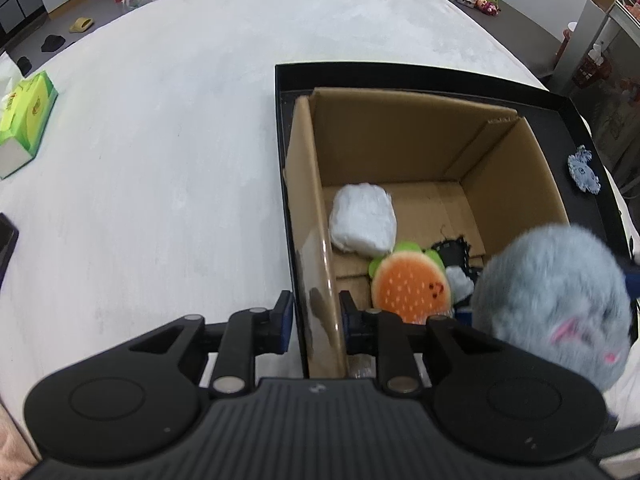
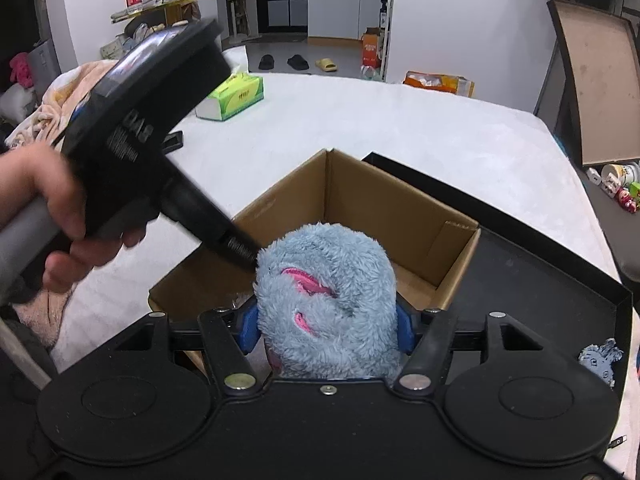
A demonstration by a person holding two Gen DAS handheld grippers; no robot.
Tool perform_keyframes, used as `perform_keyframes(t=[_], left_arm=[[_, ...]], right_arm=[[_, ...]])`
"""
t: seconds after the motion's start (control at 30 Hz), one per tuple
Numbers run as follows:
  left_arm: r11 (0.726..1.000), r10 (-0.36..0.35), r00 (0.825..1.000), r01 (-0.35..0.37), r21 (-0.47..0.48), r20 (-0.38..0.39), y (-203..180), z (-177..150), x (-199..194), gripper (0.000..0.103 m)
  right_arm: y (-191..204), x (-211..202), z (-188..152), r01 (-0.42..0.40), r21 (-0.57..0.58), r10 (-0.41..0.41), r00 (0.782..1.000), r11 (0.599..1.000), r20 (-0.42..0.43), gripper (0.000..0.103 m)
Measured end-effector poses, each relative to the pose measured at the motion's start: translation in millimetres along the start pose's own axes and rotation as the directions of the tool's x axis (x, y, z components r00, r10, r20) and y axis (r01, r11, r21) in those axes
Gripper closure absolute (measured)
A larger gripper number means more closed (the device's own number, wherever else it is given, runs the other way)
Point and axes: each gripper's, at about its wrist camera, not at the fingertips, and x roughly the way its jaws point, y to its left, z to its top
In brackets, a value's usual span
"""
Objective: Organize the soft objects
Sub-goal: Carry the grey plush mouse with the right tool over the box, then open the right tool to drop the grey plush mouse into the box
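We see a white soft surface [image 1: 160,140]. On it lie a black tray [image 1: 552,120], a green tissue box [image 1: 26,120] and a dark flat object [image 2: 173,141].

box [image 1: 400,148] far half free, burger plush [image 1: 412,284] near wall

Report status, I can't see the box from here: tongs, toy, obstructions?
Left tongs pinching brown cardboard box wall. Right tongs shut on fluffy grey-blue plush toy, over box. Nothing blocking.

It was a lived-in home: slippers [image 2: 297,62] lay on the floor by white cabinets [image 2: 348,4], a tissue box [image 2: 234,97] sat on the white-covered table [image 2: 360,120].
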Motion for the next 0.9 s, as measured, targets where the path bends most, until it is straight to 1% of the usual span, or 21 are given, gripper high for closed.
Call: perform_keyframes(t=[0.1,0.3,0.4,0.5,0.57,0.63,0.77,0.8,0.87,0.9], left_arm=[[1.0,0.006,1.0,-0.006,0.016,0.015,-2,10,2,0.081],[0.999,0.024,1.0,-0.025,0.036,0.019,-3,29,13,0.081],[0.999,0.021,1.0,-0.022,0.037,0.021,-3,32,15,0.081],[0.999,0.024,0.999,-0.025,0.036,0.022,-3,32,17,0.085],[0.999,0.025,0.999,-0.026,0.043,0.023,-4,32,17,0.085],[0.998,0.028,0.999,-0.029,0.051,0.023,-4,32,17,0.085],[0.998,0.025,0.999,-0.026,0.05,0.02,-3,33,18,0.085],[0.998,0.025,0.999,-0.026,0.053,0.021,-3,33,18,0.085],[0.998,0.023,1.0,-0.024,0.055,0.021,-2,33,17,0.085],[0.998,0.021,1.0,-0.022,0.055,0.021,-2,33,17,0.085]], right_arm=[[0,3,0,-0.005,0.007,0.005,1.0,1.0,-0.01,0.042],[2,6,-2,-0.005,0.0,0.005,1.0,1.0,-0.018,0.041],[2,7,2,-0.006,0.004,0.006,1.0,1.0,-0.018,0.041],[1,7,2,-0.006,0.004,0.006,1.0,1.0,-0.018,0.04],[1,8,2,-0.006,0.007,0.006,1.0,1.0,-0.019,0.039],[2,8,2,-0.007,0.004,0.007,1.0,1.0,-0.021,0.036],[3,9,3,0.002,0.006,-0.001,1.0,1.0,-0.024,0.035],[3,10,3,0.002,0.006,-0.001,1.0,1.0,-0.024,0.033],[3,10,4,0.005,0.014,-0.005,1.0,1.0,-0.023,0.027],[2,10,4,0.008,0.022,-0.008,1.0,1.0,-0.022,0.018]])
